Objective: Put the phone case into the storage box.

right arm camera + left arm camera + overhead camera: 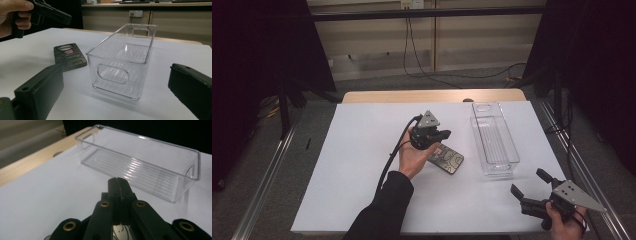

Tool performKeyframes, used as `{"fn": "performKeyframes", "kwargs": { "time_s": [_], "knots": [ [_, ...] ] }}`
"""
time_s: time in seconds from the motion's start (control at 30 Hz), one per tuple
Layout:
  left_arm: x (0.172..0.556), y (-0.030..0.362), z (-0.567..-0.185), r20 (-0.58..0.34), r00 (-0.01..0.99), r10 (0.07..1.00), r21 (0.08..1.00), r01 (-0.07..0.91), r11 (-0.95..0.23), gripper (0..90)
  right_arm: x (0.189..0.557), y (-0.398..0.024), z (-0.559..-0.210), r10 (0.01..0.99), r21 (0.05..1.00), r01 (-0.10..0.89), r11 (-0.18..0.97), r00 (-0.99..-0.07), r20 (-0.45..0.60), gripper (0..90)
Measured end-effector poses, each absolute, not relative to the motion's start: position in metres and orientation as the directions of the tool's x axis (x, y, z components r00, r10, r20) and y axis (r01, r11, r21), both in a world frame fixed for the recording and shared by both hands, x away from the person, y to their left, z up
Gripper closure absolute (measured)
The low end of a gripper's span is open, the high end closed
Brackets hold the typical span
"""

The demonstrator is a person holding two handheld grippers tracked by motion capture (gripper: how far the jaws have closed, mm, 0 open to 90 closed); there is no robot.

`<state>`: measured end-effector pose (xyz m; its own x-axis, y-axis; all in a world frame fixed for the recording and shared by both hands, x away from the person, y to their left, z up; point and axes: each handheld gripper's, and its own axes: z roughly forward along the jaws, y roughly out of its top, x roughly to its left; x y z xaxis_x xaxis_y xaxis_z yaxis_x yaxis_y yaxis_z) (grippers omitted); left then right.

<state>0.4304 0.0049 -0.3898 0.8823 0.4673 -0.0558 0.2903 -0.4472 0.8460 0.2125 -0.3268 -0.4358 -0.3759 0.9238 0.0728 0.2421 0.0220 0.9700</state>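
A dark phone case [447, 160] with a printed pattern lies flat on the white sheet; it also appears in the right gripper view [70, 56]. Just above and left of it a hand holds my left gripper [445, 133], jaws pressed together with nothing between them [118, 181]. It points toward a clear plastic bin [493, 140], which stands empty to the right [140, 167]. My right gripper [527, 181] is low at the near right corner, open, its jaws facing the bin's short end [115, 72]. In that view the left gripper [53, 13] is at the top left.
The white sheet [362, 165] covers a wooden table whose far edge [412, 96] shows bare. Metal rails run along both sides of the table. Cables hang on the wall behind. Bare sheet stretches to the left and front.
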Motion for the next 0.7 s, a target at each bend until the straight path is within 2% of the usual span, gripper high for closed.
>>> {"fn": "performKeyframes", "kwargs": {
  "time_s": [0.2, 0.7],
  "knots": [
    [0.438, -0.002, -0.392, -0.098, 0.875, 0.473, 0.807, 0.348, -0.476, 90.0, 0.213, -0.327, -0.436, 0.923, 0.970, 0.244, 0.024, -0.378, 0.072, 0.0],
    [0.455, -0.025, -0.398, -0.110, 0.883, 0.457, 0.691, 0.398, -0.603, 90.0, 0.212, -0.327, -0.436, 0.923, 0.970, 0.242, 0.024, -0.379, 0.072, 0.0]
  ]
}}
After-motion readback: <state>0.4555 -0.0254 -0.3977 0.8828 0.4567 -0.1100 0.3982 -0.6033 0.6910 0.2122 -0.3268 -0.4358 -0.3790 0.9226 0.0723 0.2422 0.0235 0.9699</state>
